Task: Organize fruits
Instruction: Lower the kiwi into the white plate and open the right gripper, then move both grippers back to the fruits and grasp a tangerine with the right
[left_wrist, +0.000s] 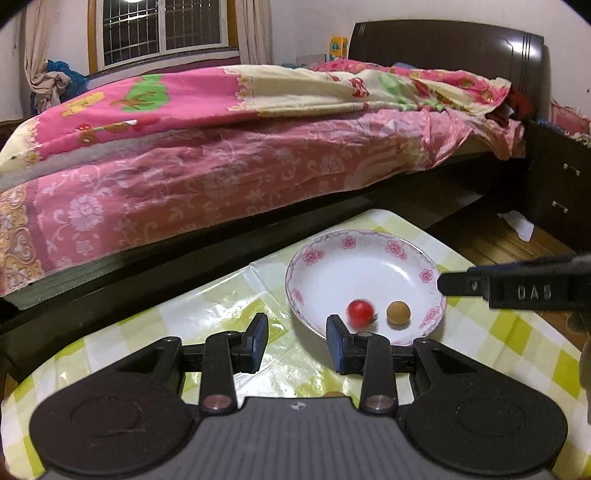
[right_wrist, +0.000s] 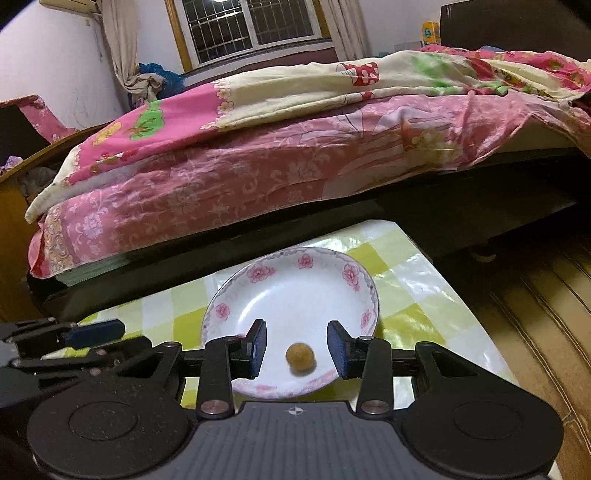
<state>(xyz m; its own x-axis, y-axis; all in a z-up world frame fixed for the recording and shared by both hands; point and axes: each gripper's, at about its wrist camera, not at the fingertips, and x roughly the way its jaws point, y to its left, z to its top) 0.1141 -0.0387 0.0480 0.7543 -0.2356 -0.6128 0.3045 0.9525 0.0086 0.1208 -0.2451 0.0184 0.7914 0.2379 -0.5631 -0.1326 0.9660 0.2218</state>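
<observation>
Fruits first: a cherry tomato (left_wrist: 361, 312) and a brown round fruit (left_wrist: 398, 312) lie in the flowered plate (left_wrist: 364, 258) near the table's (left_wrist: 207, 317) far edge (tomato blurred). We hold left gripper (left_wrist: 297, 341) and right gripper (right_wrist: 297, 347) spread, empty. Two placed, we judge; any remaining fruit is unseen.

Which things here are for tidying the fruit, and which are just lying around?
For the job:
small red round tomato
small brown round fruit
white flowered china plate

Just there:
pink flowered quilt on the bed
green checked plastic tablecloth
barred window
</observation>
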